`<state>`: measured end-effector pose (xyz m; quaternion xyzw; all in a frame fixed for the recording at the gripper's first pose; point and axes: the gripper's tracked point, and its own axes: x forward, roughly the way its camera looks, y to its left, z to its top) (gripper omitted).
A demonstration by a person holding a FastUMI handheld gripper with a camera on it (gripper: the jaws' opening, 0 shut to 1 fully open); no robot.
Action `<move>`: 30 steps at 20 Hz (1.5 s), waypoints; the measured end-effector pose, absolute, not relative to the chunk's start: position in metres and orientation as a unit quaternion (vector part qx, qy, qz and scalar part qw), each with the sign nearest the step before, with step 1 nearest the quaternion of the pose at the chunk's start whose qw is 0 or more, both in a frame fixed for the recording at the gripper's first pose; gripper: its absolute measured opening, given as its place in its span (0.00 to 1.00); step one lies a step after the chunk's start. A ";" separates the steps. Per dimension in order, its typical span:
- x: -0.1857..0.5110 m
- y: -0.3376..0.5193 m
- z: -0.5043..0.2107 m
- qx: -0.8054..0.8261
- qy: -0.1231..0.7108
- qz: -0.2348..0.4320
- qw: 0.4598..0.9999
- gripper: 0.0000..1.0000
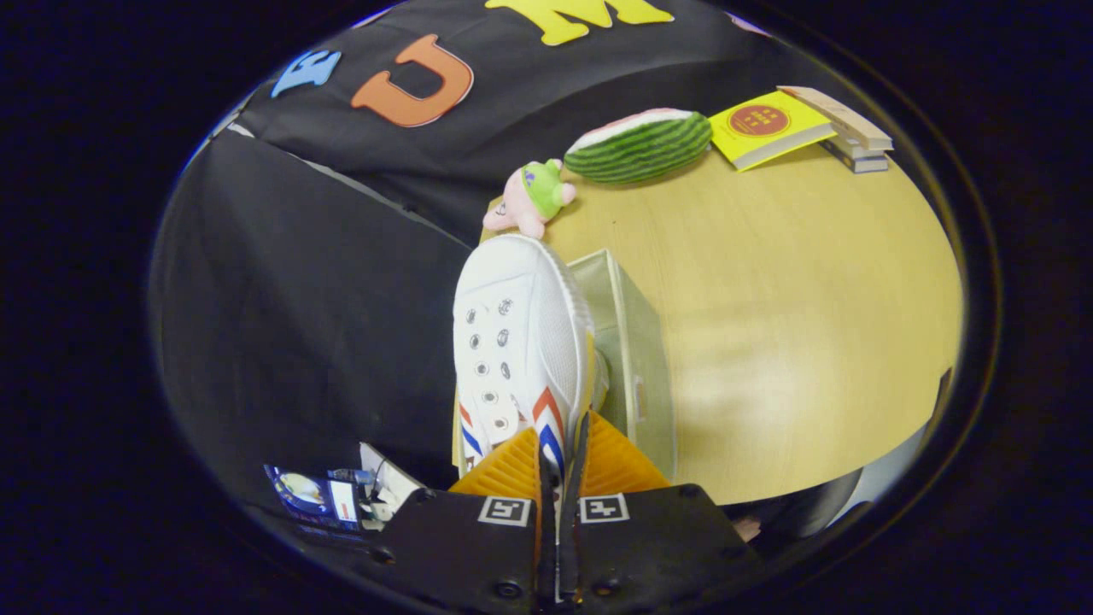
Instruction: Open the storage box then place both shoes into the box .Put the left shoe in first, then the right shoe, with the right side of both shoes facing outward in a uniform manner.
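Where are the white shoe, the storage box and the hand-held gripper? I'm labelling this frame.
white shoe (517, 333): gripper view, laced upper.
storage box (636, 367): gripper view, pale side wall right of the shoe.
hand-held gripper (564, 453): gripper view, fingertips pinching the shoe's side.

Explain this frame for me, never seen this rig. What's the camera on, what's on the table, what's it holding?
There is no robot arm here: a person carries a handheld two-finger gripper. The fisheye camera rides on it and looks forward along the fingers, which show at the bottom.

The fingers are closed on the side wall of a white shoe with red and blue stripes. The shoe hangs just above a pale storage box standing at the near edge of a wooden table. Whether another shoe is already inside, I cannot tell.

Beyond the box lie a small pink and green plush toy, a watermelon-slice plush, and a yellow book leaning on a small stack of books.
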<state>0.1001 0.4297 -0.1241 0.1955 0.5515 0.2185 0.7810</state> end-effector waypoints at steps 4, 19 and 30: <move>0.106 0.430 -0.146 0.184 0.558 0.201 0.784 0.08; 0.108 0.415 -0.116 0.132 0.451 0.239 0.849 0.89; 0.117 0.323 0.010 0.051 0.171 0.185 0.966 1.00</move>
